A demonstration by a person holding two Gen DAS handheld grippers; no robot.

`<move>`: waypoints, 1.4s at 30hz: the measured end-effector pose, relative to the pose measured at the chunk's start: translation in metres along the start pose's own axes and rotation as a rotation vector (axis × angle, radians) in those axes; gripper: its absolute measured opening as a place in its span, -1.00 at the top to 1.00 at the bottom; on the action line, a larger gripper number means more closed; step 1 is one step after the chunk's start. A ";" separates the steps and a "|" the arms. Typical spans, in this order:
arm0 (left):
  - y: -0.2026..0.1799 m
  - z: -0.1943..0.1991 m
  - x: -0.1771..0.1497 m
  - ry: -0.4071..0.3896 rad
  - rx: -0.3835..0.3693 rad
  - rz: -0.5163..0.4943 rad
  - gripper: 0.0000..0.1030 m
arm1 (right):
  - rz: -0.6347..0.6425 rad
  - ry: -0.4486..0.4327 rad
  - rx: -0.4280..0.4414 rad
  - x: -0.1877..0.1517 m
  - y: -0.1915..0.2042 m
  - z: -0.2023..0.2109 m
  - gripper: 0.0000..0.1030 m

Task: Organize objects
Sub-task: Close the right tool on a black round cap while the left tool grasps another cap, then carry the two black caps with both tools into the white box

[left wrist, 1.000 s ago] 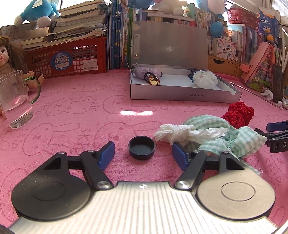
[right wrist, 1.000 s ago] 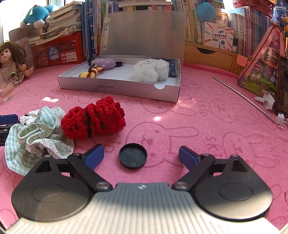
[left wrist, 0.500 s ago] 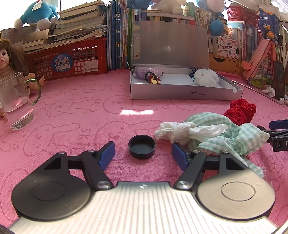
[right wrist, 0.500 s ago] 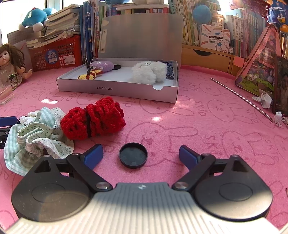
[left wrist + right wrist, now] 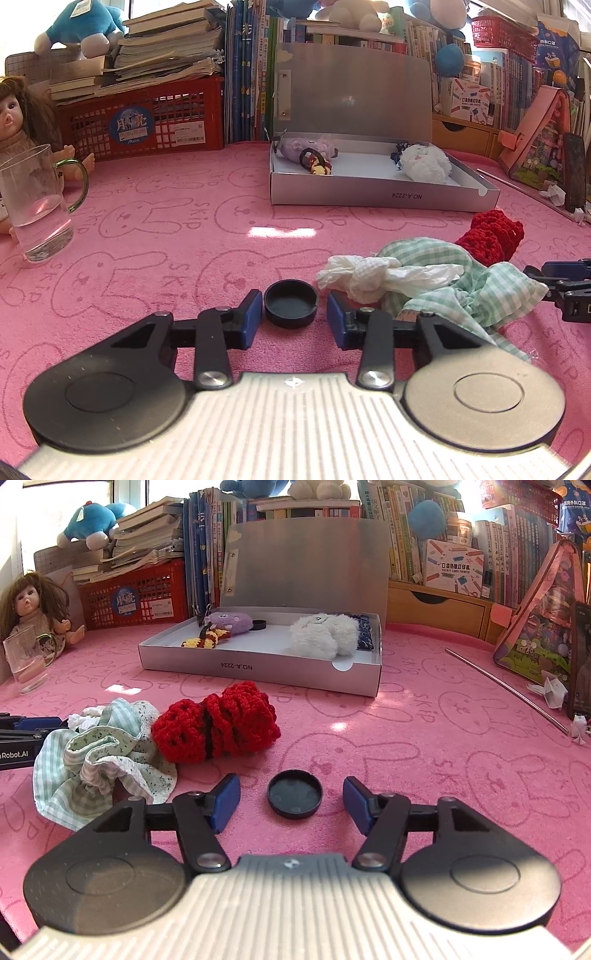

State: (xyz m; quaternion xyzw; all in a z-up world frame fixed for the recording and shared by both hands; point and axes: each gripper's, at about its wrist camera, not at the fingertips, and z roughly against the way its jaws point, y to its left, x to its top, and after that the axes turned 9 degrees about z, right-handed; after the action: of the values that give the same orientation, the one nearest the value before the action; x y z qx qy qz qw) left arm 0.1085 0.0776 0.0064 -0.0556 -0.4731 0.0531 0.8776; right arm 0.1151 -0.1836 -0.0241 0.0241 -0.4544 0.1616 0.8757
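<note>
Both grippers have narrowed their jaws since a second ago, and each is closing at this moment on a small black cap. Between the blue pads of the left gripper [image 5: 291, 317] sits a black cap [image 5: 291, 308], open side up — the left pad looks to be touching its rim, while a thin gap shows on the right, so the fingers are nearly but not fully pinching it. Between the fingers of the right gripper [image 5: 291, 803] lies a second black cap [image 5: 294, 793], flat on the pink mat [image 5: 424, 746]; clear gaps remain on both sides, so these fingers are spread around it, not gripping.

Near the mat's front edge, between the two grippers, lie a crumpled white tissue [image 5: 373, 275] and a green checked cloth [image 5: 461, 280], bunched together. Just behind the cloth, touching it, is a red crocheted piece [image 5: 216, 727].

Toward the back edge of the mat stands an open grey box [image 5: 258, 668] with its lid upright. Inside it rest a white fluffy toy [image 5: 323, 635], a purple plush [image 5: 227, 622], a yellow-and-brown knitted item [image 5: 203, 640] and another small black cap [image 5: 259, 624].

At the mat's left edge stands a glass mug [image 5: 35, 206], with a doll [image 5: 20, 110] just behind it.
</note>
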 end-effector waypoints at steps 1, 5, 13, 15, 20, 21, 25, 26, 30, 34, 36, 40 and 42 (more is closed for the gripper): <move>0.000 0.000 0.001 0.001 -0.003 0.001 0.20 | -0.003 0.001 0.004 0.000 0.000 0.001 -0.16; -0.002 0.001 0.001 -0.002 -0.006 -0.001 0.26 | 0.003 0.002 0.019 0.000 0.003 0.003 0.06; -0.004 0.004 0.004 -0.017 -0.008 0.005 0.27 | 0.008 -0.002 0.029 0.001 0.006 0.007 0.29; -0.004 0.006 0.005 -0.020 -0.009 0.007 0.27 | 0.008 -0.005 0.030 0.002 0.006 0.007 0.29; -0.007 0.009 0.012 -0.024 -0.007 -0.002 0.27 | 0.010 -0.013 0.020 0.006 0.005 0.009 0.29; -0.008 0.010 0.013 -0.024 -0.002 -0.006 0.27 | 0.010 -0.012 0.016 0.007 0.004 0.010 0.29; -0.011 0.012 0.020 -0.033 -0.001 -0.004 0.27 | -0.002 -0.004 -0.012 0.014 0.000 0.010 0.29; -0.012 0.013 0.022 -0.037 -0.002 -0.002 0.27 | -0.005 -0.006 -0.015 0.015 -0.001 0.010 0.29; -0.015 0.015 0.030 -0.048 -0.015 -0.004 0.27 | -0.019 -0.017 -0.026 0.023 -0.008 0.013 0.29; -0.020 0.017 0.039 -0.061 -0.031 -0.009 0.27 | -0.034 -0.028 -0.034 0.031 -0.014 0.015 0.29; -0.022 0.018 0.044 -0.066 -0.040 -0.009 0.27 | -0.046 -0.030 -0.037 0.034 -0.017 0.015 0.29; -0.029 0.018 0.055 -0.081 -0.056 -0.018 0.27 | -0.061 -0.037 -0.048 0.042 -0.022 0.014 0.29; -0.031 0.017 0.060 -0.081 -0.067 -0.016 0.27 | -0.064 -0.044 -0.056 0.045 -0.024 0.015 0.29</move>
State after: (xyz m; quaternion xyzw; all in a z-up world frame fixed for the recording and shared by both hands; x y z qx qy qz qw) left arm 0.1280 0.0567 0.0694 -0.0791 -0.5100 0.0325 0.8559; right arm 0.1351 -0.1976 0.0237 0.0177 -0.4768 0.1203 0.8706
